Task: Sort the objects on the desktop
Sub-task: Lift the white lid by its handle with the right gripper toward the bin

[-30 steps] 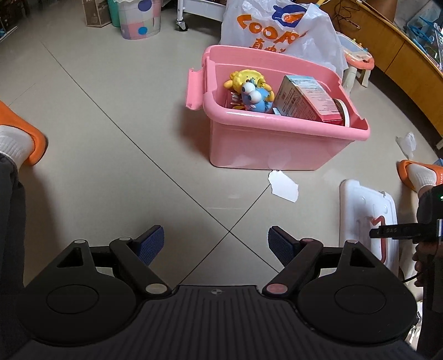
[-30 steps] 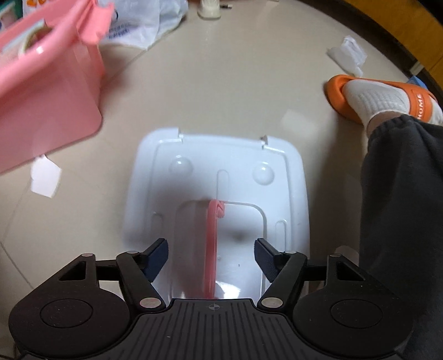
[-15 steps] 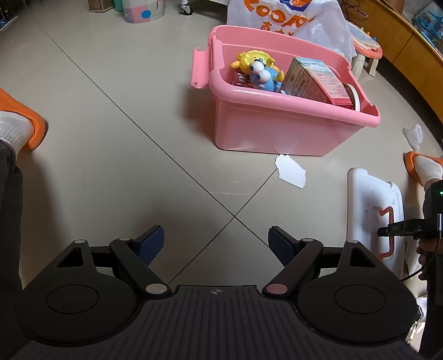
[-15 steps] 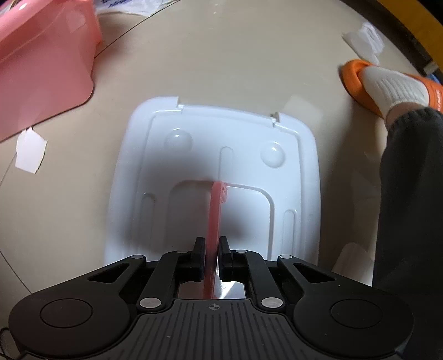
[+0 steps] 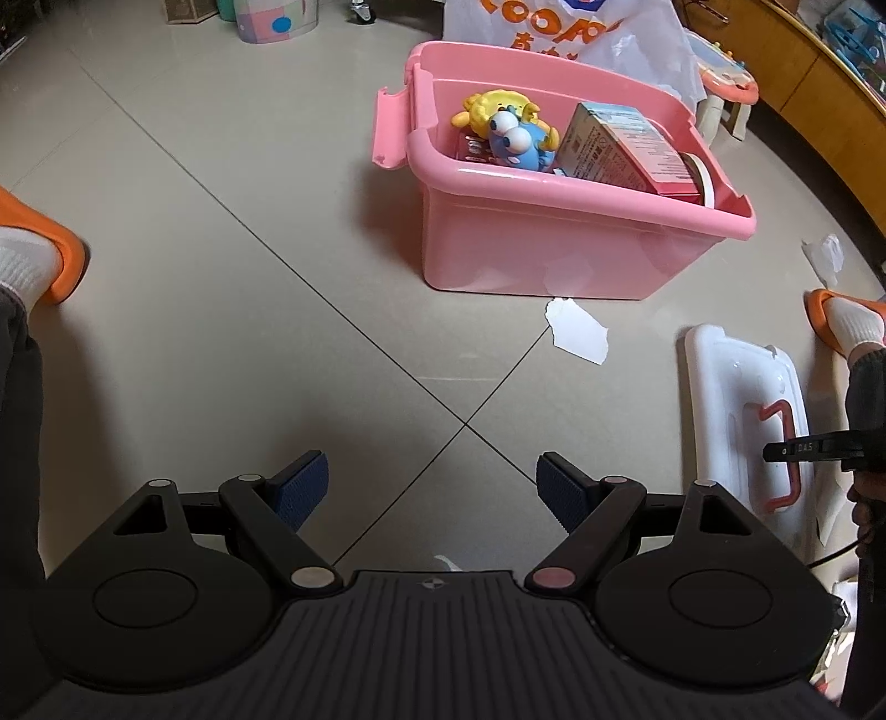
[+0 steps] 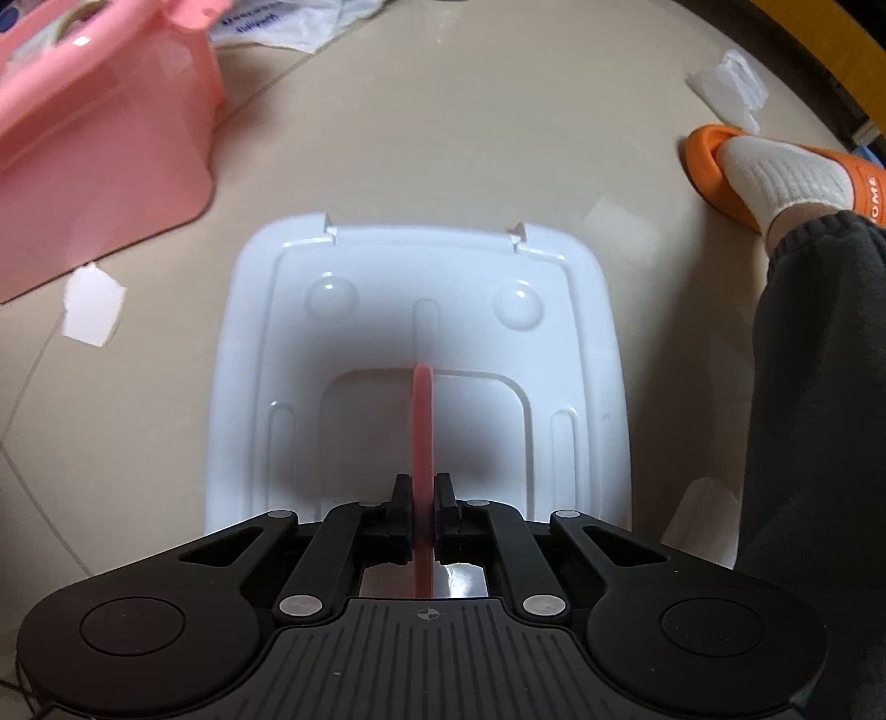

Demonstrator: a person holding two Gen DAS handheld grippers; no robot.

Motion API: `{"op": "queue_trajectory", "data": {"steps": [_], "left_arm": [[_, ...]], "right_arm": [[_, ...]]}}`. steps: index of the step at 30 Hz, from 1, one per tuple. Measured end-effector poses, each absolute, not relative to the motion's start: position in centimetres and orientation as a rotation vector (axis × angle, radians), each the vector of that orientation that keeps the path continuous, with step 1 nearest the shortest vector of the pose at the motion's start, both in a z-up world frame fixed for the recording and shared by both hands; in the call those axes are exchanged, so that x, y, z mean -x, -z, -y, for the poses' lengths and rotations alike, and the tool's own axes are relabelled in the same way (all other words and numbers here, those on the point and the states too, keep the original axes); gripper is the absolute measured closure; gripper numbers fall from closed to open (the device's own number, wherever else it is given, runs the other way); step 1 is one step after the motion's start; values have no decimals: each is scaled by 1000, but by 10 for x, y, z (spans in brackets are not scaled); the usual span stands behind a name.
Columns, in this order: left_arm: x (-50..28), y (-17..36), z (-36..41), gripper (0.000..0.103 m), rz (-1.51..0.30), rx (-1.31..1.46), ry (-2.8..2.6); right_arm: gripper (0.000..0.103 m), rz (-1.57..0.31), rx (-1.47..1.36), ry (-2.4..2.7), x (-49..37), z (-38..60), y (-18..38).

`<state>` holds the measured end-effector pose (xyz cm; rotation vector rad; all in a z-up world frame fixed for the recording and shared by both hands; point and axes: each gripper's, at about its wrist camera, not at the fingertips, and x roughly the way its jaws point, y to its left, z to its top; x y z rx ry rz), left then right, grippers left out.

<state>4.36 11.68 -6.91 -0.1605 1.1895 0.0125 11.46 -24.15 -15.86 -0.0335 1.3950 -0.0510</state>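
Note:
A white box lid (image 6: 421,310) lies flat on the tiled floor, with a pink handle (image 6: 423,437) standing up from its middle. My right gripper (image 6: 423,515) is shut on that pink handle, seen edge-on between the pads. In the left wrist view the same lid (image 5: 731,387) lies at the right, with the right gripper's tip (image 5: 797,450) over its handle. A pink storage box (image 5: 576,249) stands beyond, holding a yellow toy (image 5: 487,108), a blue toy (image 5: 518,144), a carton (image 5: 620,147) and a tape roll. My left gripper (image 5: 432,490) hangs open over bare floor.
A scrap of white paper (image 5: 576,332) lies by the pink box. A person's feet in orange slippers (image 6: 775,171) and white socks stand at both sides, with a dark trouser leg (image 6: 819,415) right of the lid. A white plastic bag (image 5: 570,33) sits behind the box.
My right gripper closed from wide open onto the lid's pink handle. In the left wrist view the pink box has slid down the picture a little.

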Motion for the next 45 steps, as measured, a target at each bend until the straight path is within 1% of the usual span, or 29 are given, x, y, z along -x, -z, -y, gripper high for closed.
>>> {"op": "queue_trajectory", "data": {"steps": [13, 27, 45], "left_arm": [[-37, 65, -122, 19, -1193, 161, -31], [-19, 52, -129, 19, -1188, 173, -53], [-2, 33, -158, 19, -1157, 275, -113]], "right_arm": [[98, -1303, 141, -143, -79, 199, 98], [98, -1244, 289, -320, -37, 145, 47], [98, -1096, 592, -604, -32, 77, -16]]}}
